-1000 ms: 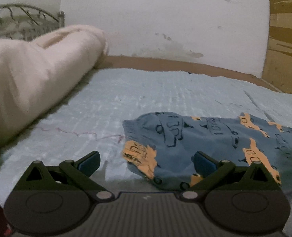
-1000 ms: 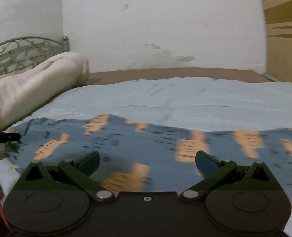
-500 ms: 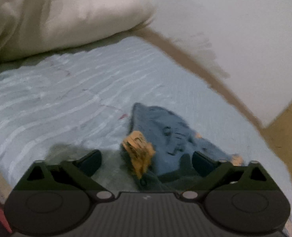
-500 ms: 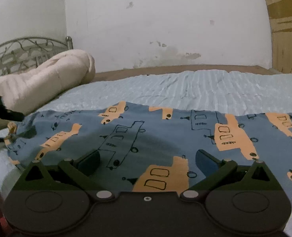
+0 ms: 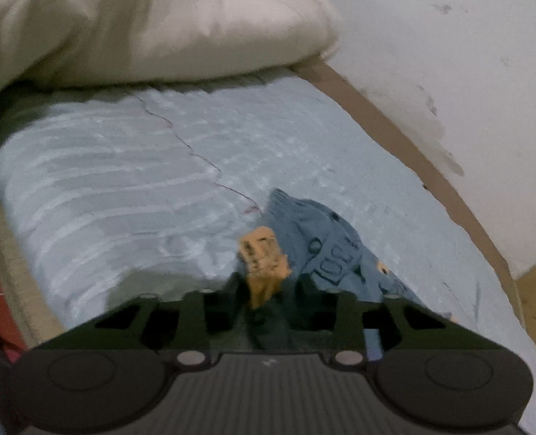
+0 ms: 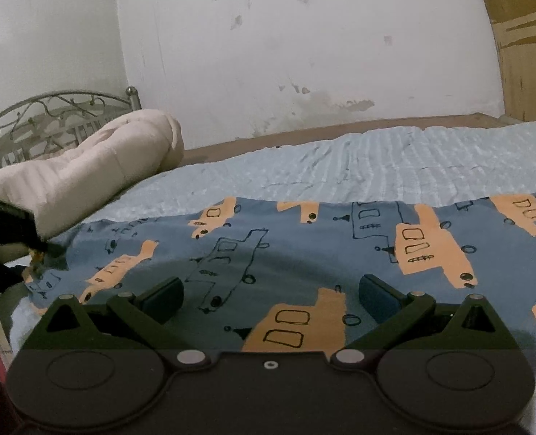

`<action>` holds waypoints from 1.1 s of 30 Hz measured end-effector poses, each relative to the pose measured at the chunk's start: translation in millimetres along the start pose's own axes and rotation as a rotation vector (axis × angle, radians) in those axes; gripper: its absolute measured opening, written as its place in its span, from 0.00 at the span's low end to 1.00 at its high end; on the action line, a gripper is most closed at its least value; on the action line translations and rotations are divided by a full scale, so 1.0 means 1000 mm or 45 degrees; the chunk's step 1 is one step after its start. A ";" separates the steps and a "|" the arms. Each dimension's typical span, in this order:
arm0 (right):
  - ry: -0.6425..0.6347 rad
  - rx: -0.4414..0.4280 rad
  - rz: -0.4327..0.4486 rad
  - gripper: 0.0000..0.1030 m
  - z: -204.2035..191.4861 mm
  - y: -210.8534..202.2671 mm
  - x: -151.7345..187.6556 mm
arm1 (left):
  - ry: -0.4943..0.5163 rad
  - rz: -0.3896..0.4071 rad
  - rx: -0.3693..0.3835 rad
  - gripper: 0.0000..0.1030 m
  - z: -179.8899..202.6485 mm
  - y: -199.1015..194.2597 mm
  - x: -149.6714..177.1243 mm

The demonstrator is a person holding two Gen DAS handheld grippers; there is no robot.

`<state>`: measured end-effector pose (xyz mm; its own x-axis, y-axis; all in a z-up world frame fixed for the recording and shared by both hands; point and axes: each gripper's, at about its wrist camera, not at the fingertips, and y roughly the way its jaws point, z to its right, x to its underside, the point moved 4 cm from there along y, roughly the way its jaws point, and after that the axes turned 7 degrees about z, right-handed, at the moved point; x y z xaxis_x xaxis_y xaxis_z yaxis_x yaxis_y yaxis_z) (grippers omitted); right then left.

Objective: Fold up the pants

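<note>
Pants (image 6: pixel 304 253), blue with orange and outlined vehicle prints, lie spread flat across the near part of the bed, with the pale blue bedspread (image 6: pixel 395 156) as their bed and landmark. Their left end sits toward the cream pillow (image 6: pixel 86 174); the rest runs rightward past the edge of the right view.

Your left gripper (image 5: pixel 268 290) has its fingers drawn close together on the near corner of that left end, and a bunched fold of blue and orange cloth stands up between them. From the left view this looks like a firm pinch, though the picture is blurred and the fingertips themselves are hard to make out. In the right view the same gripper shows as a dark shape at the pants' left edge, just in front of the pillow.

Your right gripper (image 6: pixel 269 291) hangs low over the middle of the pants with its fingers spread wide and nothing between them; you cannot tell from here whether they touch the cloth.

You seem to be at the start of the first fold: one corner is taken, the other hand is not yet on the cloth. The next move likely calls for you to close the right fingers on an edge of the pants so both hands can lift together and carry the cloth over without dragging the bedspread along.
</note>
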<state>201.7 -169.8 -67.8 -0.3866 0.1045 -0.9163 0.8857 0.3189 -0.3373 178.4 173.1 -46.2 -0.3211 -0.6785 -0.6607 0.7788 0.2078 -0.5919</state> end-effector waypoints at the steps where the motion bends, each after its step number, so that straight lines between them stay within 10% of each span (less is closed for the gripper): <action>1: 0.009 -0.005 0.005 0.99 0.001 -0.001 0.000 | 0.029 0.029 -0.017 0.18 0.004 -0.003 0.000; 9: 0.043 -0.032 0.024 0.99 0.003 -0.004 0.000 | 0.302 0.239 0.002 0.12 0.047 -0.044 -0.011; 16: -0.056 0.076 -0.038 0.99 -0.003 -0.013 -0.007 | 0.300 0.081 -0.041 0.15 0.024 -0.024 -0.007; 22: -0.238 0.247 -0.082 0.99 -0.013 -0.015 -0.015 | 0.350 0.019 -0.122 0.73 0.012 -0.015 0.009; 33: -0.363 0.587 -0.112 0.99 0.105 -0.062 -0.027 | 0.613 0.053 -0.179 0.97 0.033 -0.023 0.035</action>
<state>184.5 -291.3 -44.9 -0.4361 -0.1839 -0.8809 0.8988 -0.1379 -0.4161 167.3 121.4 -41.0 -0.5294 -0.2725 -0.8035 0.7265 0.3435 -0.5951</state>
